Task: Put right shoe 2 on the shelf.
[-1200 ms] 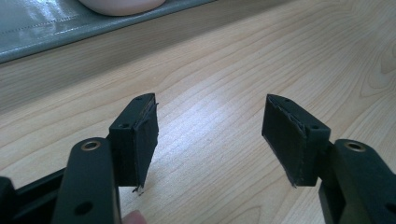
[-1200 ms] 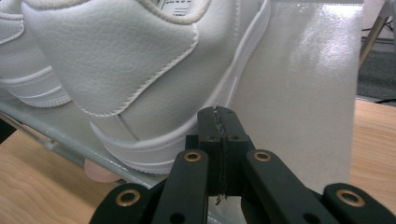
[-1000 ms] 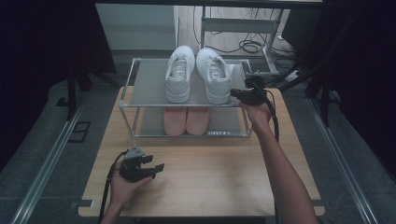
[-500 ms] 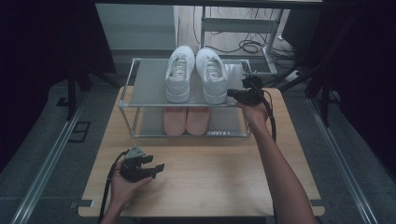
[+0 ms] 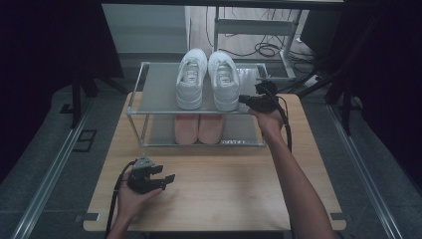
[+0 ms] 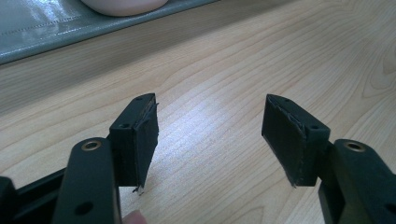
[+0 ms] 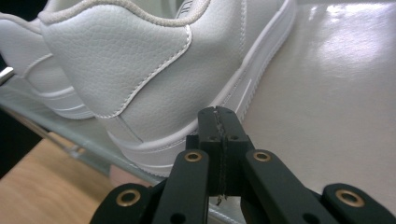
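Two white sneakers, one on the left (image 5: 189, 79) and one on the right (image 5: 223, 79), stand side by side on the top shelf of a metal shoe rack (image 5: 154, 87). My right gripper (image 5: 242, 99) is shut with nothing in it. Its tips (image 7: 218, 112) sit right at the sole by the heel of the right white sneaker (image 7: 140, 70); I cannot tell if they touch. My left gripper (image 5: 165, 174) rests low over the wooden table (image 5: 239, 184) at the front left. It is open (image 6: 210, 100), with bare wood between the jaws.
A pair of pink shoes (image 5: 199, 128) sits on the rack's lower shelf; one toe (image 6: 123, 4) is at the top of the left gripper view. The rack spans the back of the table. Cables lie on the floor behind it.
My right gripper has crept a little to the left, closer to the right white sneaker's heel. The left gripper has stayed put.
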`<state>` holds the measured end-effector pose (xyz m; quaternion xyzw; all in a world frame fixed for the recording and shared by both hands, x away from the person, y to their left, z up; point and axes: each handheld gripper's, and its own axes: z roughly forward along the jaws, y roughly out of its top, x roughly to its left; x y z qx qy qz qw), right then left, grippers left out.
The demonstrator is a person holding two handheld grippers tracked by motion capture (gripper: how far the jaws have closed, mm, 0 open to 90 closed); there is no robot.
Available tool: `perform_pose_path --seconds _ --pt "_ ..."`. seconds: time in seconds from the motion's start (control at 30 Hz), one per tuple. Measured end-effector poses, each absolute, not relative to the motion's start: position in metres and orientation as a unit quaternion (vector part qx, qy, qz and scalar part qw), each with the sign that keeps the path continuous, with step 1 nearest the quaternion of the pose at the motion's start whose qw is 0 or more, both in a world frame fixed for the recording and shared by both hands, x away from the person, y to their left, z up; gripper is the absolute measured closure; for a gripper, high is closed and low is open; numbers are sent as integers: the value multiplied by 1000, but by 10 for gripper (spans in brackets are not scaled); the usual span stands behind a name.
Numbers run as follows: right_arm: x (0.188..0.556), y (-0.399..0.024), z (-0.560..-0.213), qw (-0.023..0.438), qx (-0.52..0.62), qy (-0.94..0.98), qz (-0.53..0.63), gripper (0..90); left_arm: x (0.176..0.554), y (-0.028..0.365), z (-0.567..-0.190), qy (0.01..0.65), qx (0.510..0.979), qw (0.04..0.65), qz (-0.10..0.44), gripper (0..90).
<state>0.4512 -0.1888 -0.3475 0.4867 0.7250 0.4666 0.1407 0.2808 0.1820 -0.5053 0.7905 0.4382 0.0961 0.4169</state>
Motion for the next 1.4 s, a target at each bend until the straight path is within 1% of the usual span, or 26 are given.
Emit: perform_pose_path --seconds 0.1,0.2,0.27,0.37,0.63,0.73,0.93,1.4 --pt "451 -186 -347 148 485 726 465 897 281 182 -505 438 790 417 96 367" --pt "451 -186 -347 140 487 725 467 897 281 182 -506 438 791 416 96 367" --pt "450 -185 -347 144 487 725 465 897 281 181 -506 438 792 416 95 367" --pt "450 -182 -347 133 483 727 470 897 281 181 -506 437 792 415 95 366" --pt "449 -160 -346 123 462 739 474 897 281 182 -505 440 789 418 96 366" --pt "448 -154 -346 128 458 743 470 897 281 183 -505 439 789 418 96 365" --pt "448 -157 -347 121 460 740 475 895 281 183 -505 437 791 418 96 365" --pt "441 -169 -346 129 444 740 489 862 284 185 -506 443 788 417 93 364"
